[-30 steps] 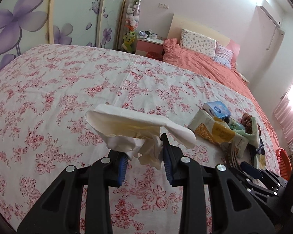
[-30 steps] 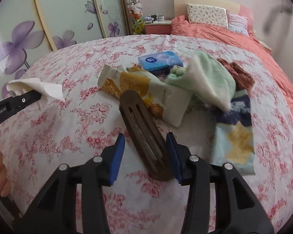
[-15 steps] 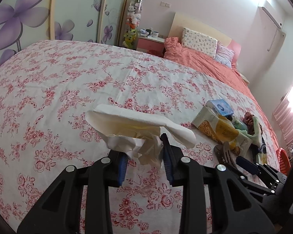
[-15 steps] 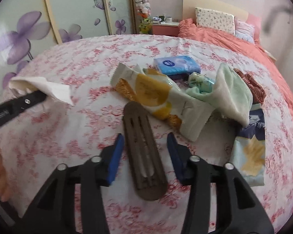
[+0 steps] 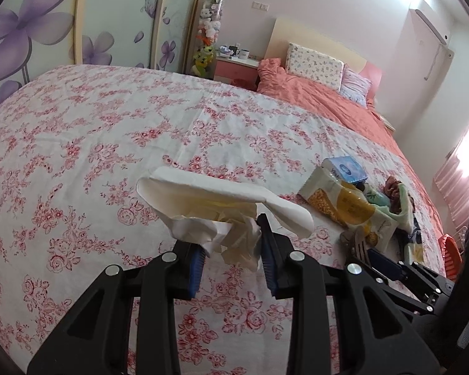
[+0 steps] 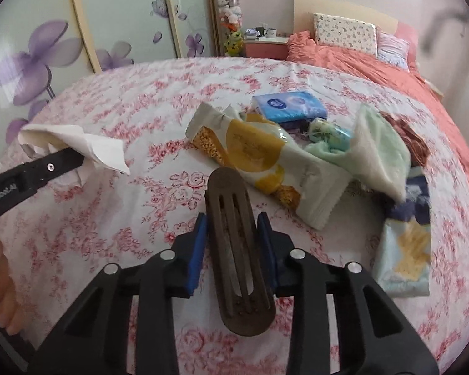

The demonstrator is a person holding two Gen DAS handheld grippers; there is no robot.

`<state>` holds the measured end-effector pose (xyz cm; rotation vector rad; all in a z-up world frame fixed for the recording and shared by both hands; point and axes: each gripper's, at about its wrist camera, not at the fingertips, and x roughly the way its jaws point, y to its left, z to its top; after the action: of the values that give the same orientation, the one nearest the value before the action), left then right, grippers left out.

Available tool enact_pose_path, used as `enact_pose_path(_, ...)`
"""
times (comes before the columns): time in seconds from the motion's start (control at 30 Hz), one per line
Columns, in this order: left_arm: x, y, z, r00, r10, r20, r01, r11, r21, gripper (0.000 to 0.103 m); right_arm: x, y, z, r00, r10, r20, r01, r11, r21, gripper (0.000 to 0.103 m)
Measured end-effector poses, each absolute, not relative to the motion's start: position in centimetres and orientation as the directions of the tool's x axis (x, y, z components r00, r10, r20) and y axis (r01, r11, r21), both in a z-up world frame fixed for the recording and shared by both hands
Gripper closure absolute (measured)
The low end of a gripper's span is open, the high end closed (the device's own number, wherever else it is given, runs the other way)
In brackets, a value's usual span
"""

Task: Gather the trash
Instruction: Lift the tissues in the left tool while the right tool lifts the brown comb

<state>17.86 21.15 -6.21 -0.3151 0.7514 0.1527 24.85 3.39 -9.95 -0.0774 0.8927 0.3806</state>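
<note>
White tissue paper is what your left gripper [image 5: 231, 251] has clamped between its blue pads: a crumpled wad [image 5: 215, 209] with a loose flap fanning out ahead of the fingertips, held up over the floral bedspread [image 5: 109, 131] toward its near edge. It is feather-light and soft, so it needs little squeeze, but it will tear or slide out if you drag it; keep your hold on the bunched core, not on the flap. Your right gripper [image 6: 233, 237] is closing its jaws on a dark brown slotted piece [image 6: 237, 247], seemingly wood or hard plastic, and the pads look to be against its two long sides. That piece is stiff and smooth, with more weight than the paper; you have it across the narrow width near mid-length, which seems a fair spot, though the rounded end nearest the camera overhangs and could let it pivot. The rest of the litter sits toward the bedspread's right side: a yellow-and-white snack wrapper [image 6: 265, 162], crinkly and slippery, best pinched at a crimped end; a blue tissue pack [image 6: 287, 104], soft but firm enough to take by its edges; a pale green cloth [image 6: 381, 150]; and a blue-and-yellow packet [image 6: 403, 243] closest to the right edge.
</note>
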Motion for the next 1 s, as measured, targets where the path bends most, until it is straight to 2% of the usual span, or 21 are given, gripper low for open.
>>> enact_pose_path(0.33,17.5,18.5,-4.0,0.750,0.003,-0.662,-0.201,0.954,-0.224,0.071,22.5,-0.9,-4.6,0.659,0.317,-0.682,-0.306,0.941,0.142,0.070)
enact_pose_path(0.63,17.9,14.2,-1.9,0.768,-0.049,-0.639,-0.121,0.968,-0.220,0.071,20.6,-8.6,-0.7,0.763,0.211,-0.611,-0.161,0.977,0.137,0.070)
enact_pose_path(1.0,18.8,6.5,-0.2,0.770,-0.154,-0.619,0.029,0.978,-0.207,0.071,18.2,-16.9,0.8,0.820,0.097,-0.564,-0.014,0.989,0.151,0.070)
